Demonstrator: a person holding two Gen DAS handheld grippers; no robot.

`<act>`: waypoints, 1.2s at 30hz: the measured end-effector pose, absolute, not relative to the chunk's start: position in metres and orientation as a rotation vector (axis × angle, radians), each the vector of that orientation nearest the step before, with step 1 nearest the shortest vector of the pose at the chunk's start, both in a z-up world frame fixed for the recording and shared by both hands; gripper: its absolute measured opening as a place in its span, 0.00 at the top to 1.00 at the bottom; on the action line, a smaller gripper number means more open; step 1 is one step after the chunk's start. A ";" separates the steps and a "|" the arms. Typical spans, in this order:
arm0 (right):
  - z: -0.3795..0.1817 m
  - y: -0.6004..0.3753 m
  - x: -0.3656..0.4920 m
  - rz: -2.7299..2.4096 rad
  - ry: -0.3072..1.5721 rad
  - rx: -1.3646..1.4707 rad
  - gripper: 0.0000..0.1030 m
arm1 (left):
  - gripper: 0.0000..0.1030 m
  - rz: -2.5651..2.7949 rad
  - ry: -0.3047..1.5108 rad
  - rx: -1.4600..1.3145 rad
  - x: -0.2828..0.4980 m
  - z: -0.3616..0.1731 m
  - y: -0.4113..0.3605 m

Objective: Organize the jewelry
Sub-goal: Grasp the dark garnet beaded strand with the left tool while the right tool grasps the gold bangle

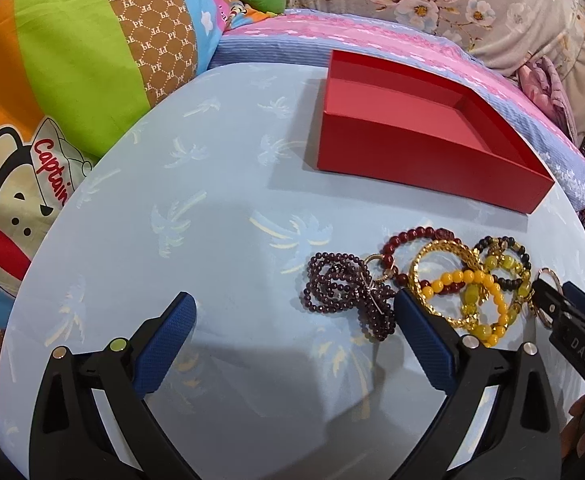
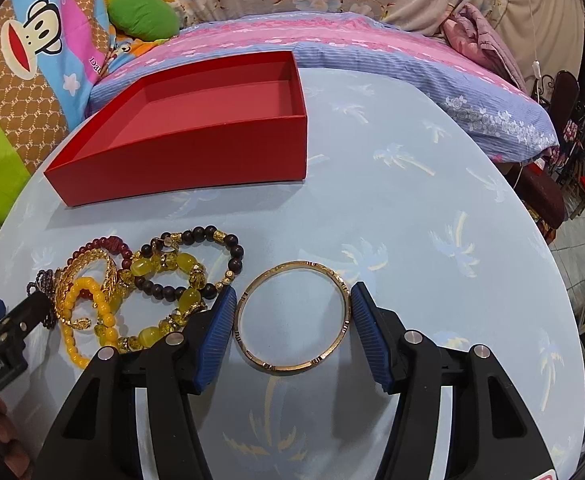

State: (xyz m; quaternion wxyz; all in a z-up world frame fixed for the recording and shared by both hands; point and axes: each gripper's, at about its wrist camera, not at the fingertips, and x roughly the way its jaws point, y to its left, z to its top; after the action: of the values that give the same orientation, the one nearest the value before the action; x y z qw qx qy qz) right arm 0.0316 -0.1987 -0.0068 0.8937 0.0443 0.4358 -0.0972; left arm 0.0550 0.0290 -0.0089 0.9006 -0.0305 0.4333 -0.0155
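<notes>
Evidently the pick-up is in hand: the right gripper [image 2: 292, 320] stands spread wide around the rose-gold bangle [image 2: 292, 317], which lies flat on the worktop [image 2: 412, 220], both pads just beside its rim but not yet clamping. The left gripper [image 1: 292, 320] is also spread, holding nothing, beside the heap of beaded bracelets [image 1: 452, 280]. Next, I judge, squeeze on the bangle's thin rim, lift, and carry it to the bare red box [image 2: 196, 160] behind.

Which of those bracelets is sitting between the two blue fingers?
The thin plain gold bangle, lying flat and apart from the others. The beaded bracelets sit heaped together beside it.
</notes>
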 end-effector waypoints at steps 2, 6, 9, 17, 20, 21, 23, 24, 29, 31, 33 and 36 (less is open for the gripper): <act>-0.006 -0.200 0.030 -0.203 0.903 0.098 0.45 | 0.08 -0.025 0.892 -0.064 0.057 -0.008 0.031; -0.005 -0.200 0.029 -0.199 0.904 0.109 0.45 | 0.16 -0.041 0.921 -0.076 0.064 -0.013 0.031; -0.004 -0.200 0.027 -0.190 0.900 0.122 0.45 | 0.27 -0.068 0.911 -0.065 0.064 -0.011 0.025; 0.001 -0.193 0.022 -0.168 0.892 0.118 0.45 | 0.91 -0.182 0.917 -0.084 0.061 -0.008 0.018; 0.003 -0.191 0.020 -0.159 0.889 0.117 0.45 | 0.92 -0.195 0.914 -0.086 0.057 -0.006 0.017; 0.004 -0.190 0.019 -0.155 0.888 0.117 0.45 | 0.92 -0.195 0.909 -0.084 0.056 -0.005 0.017; 0.007 -0.189 0.017 -0.148 0.882 0.115 0.45 | 0.94 -0.200 0.898 -0.087 0.053 0.000 0.018; 0.009 -0.188 0.016 -0.145 0.878 0.115 0.45 | 0.94 -0.201 0.894 -0.090 0.051 0.003 0.019; 0.024 -0.186 0.012 -0.117 0.852 0.114 0.45 | 0.94 -0.214 0.873 -0.101 0.048 0.022 0.023; 0.032 -0.185 0.012 -0.104 0.841 0.116 0.45 | 0.94 -0.222 0.870 -0.106 0.049 0.032 0.024; 0.041 -0.185 0.013 -0.091 0.828 0.118 0.45 | 0.94 -0.233 0.863 -0.111 0.052 0.044 0.025; 0.057 -0.186 0.021 -0.070 0.806 0.114 0.45 | 0.94 -0.247 0.838 -0.094 0.060 0.063 0.021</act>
State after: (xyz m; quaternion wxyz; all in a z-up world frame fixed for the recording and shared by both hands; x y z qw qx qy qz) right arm 0.0206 -0.1864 0.0569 0.9177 0.0555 0.3919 -0.0341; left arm 0.0603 0.0213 0.0635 0.9051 -0.0457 0.4055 -0.1194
